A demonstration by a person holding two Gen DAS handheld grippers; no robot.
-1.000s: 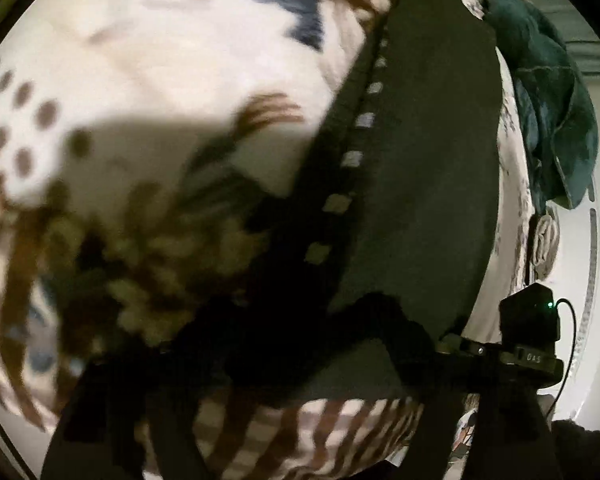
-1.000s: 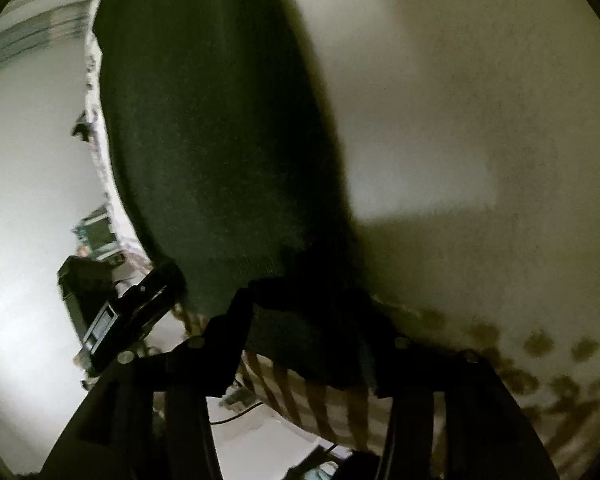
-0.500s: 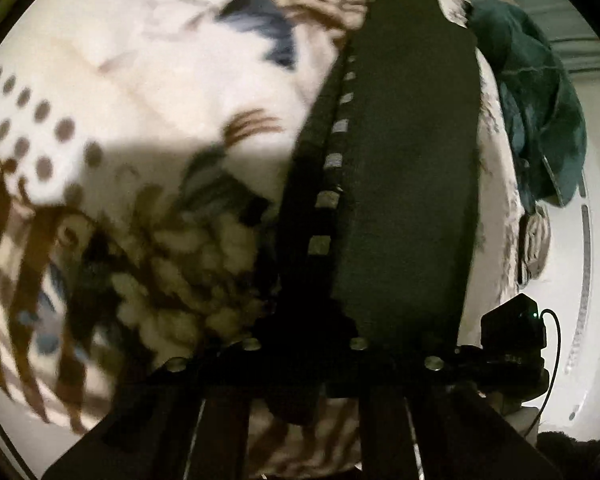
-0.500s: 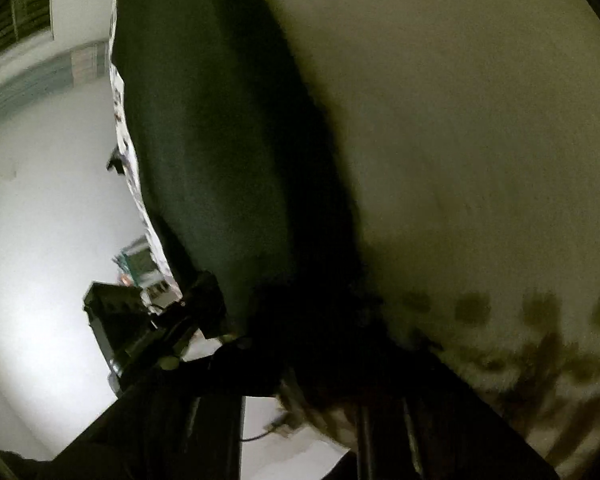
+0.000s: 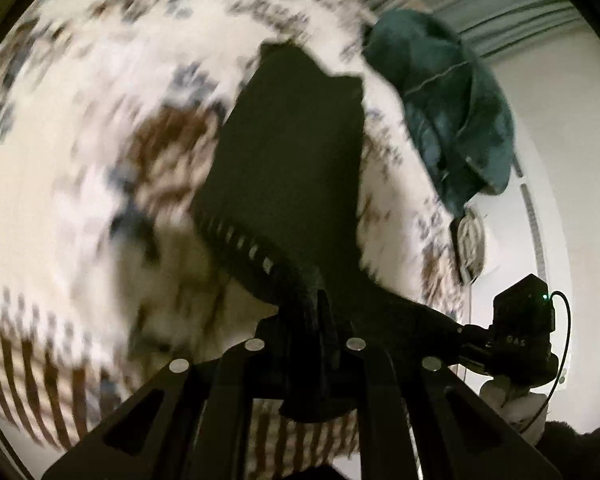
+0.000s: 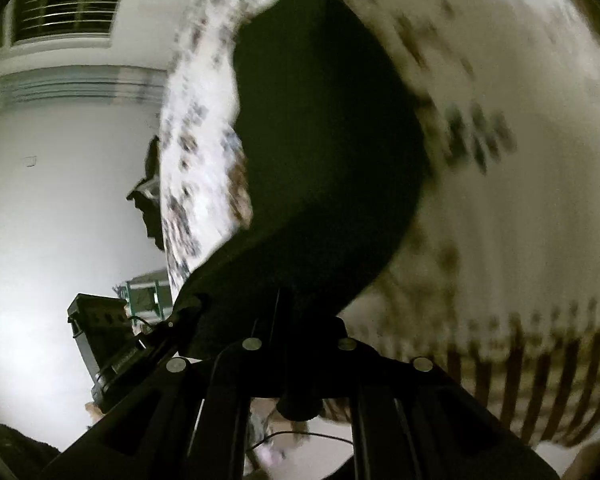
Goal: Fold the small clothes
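Dark, near-black knit garment (image 5: 296, 168) with a row of small pale marks along one edge is the piece being folded, and each tool has one end of it. The left gripper (image 5: 306, 344) is pinched down on a bunched corner of the cloth, which spills out from between its fingers; the right gripper (image 6: 300, 344) looks clamped on the opposite corner of the same garment (image 6: 324, 152) in the same way, though the dark fabric against dark fingers makes that hard to be sure of. From both grips the garment runs away across a white fleece blanket (image 5: 80, 128) printed with brown and blue-grey motifs, dots and stripes, its far end lying on that blanket (image 6: 520, 200). Holding two corners at once keeps the near edge taut and level, probably so it can be carried over the rest of the cloth in one even fold. Heavy blur over the blanket suggests fast motion.

Beyond the blanket's edge, in the left view, a crumpled teal-green garment (image 5: 452, 112) lies apart from the dark one, perhaps waiting its turn. A small black box (image 5: 524, 320) with a green light and a cable sits on the other tool; it carries pale lettering, too small to read reliably. No other writing is legible.
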